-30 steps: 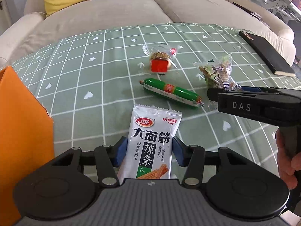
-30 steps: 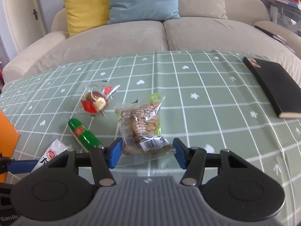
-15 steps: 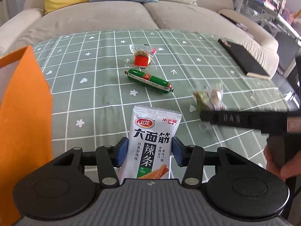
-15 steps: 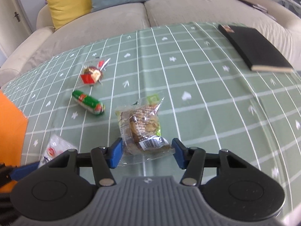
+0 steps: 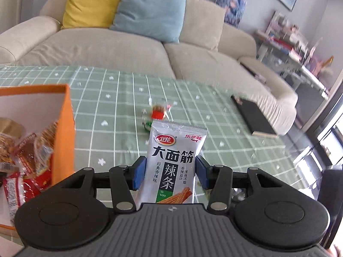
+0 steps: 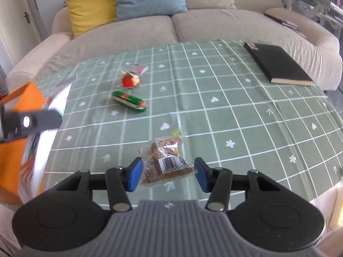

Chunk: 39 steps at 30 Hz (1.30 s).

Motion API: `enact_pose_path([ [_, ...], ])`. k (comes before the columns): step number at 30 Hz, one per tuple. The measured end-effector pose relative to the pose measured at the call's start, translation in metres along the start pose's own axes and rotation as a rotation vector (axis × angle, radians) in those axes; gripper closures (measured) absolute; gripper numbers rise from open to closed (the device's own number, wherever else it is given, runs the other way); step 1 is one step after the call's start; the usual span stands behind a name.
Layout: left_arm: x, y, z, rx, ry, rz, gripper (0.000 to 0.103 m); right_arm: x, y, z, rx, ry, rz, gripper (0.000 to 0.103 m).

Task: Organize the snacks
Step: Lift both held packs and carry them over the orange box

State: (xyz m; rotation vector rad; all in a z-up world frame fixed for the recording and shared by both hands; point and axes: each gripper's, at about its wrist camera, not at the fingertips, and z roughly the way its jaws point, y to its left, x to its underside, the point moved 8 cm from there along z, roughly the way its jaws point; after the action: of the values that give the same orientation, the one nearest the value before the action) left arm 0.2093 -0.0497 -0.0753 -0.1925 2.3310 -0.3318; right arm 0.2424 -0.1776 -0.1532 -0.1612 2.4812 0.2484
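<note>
My left gripper [image 5: 169, 174] is shut on a silver spicy-strip snack packet [image 5: 174, 162] and holds it upright above the table, just right of an open orange box [image 5: 62, 128] with several wrapped snacks inside. My right gripper [image 6: 167, 175] is shut on a clear bag of brown biscuits [image 6: 166, 162], lifted over the table's near edge. A green sausage [image 6: 129, 102] and a small red-wrapped snack [image 6: 129, 80] lie on the green checked tablecloth [image 6: 235, 115]. The left gripper and orange box [image 6: 15, 150] show blurred at the left of the right wrist view.
A black notebook [image 6: 278, 65] lies at the table's far right; it also shows in the left wrist view [image 5: 254, 117]. A beige sofa [image 6: 171, 30] with yellow and blue cushions stands behind the table. Shelves [image 5: 295, 47] stand at the right.
Both grippers have lifted their snacks off the table. The left one has swung left and up next to the orange box, whose inside now shows. The right one drew back.
</note>
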Motion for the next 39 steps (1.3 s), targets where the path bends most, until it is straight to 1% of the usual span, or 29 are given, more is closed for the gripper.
enact_pose_path([
  [4, -0.012, 0.010, -0.016, -0.007, -0.043, -0.022, 0.047, -0.008, 0.016, -0.023, -0.042, -0.046, 0.006, 0.052],
  [8, -0.024, 0.026, -0.030, -0.024, -0.079, -0.044, 0.047, -0.022, 0.042, -0.047, -0.085, -0.104, -0.021, 0.052],
  [15, -0.045, 0.067, -0.063, -0.100, -0.182, -0.072, 0.047, -0.050, 0.100, -0.076, -0.181, -0.192, -0.094, 0.053],
  [19, -0.056, 0.092, -0.077, -0.120, -0.212, -0.110, 0.047, -0.062, 0.133, -0.084, -0.233, -0.214, -0.136, 0.053],
  [23, -0.063, 0.121, -0.086, -0.159, -0.223, -0.131, 0.047, -0.070, 0.165, -0.083, -0.281, -0.208, -0.175, 0.052],
  [27, -0.065, 0.155, -0.094, -0.204, -0.218, -0.148, 0.047, -0.066, 0.203, -0.077, -0.320, -0.187, -0.254, 0.052],
  [30, -0.065, 0.182, -0.095, -0.234, -0.192, -0.169, 0.047, -0.061, 0.234, -0.070, -0.343, -0.156, -0.335, 0.052],
  [33, -0.059, 0.207, -0.090, -0.254, -0.147, -0.213, 0.047, -0.053, 0.263, -0.056, -0.345, -0.108, -0.433, 0.052],
  [34, -0.056, 0.213, -0.087, -0.270, -0.130, -0.219, 0.047, -0.049, 0.271, -0.051, -0.340, -0.093, -0.465, 0.052],
  [37, -0.044, 0.232, -0.077, -0.359, -0.068, -0.213, 0.047, -0.040, 0.289, -0.035, -0.328, -0.045, -0.535, 0.052],
  [39, -0.036, 0.241, -0.070, -0.382, -0.023, -0.204, 0.047, -0.032, 0.296, -0.023, -0.315, -0.006, -0.561, 0.052],
])
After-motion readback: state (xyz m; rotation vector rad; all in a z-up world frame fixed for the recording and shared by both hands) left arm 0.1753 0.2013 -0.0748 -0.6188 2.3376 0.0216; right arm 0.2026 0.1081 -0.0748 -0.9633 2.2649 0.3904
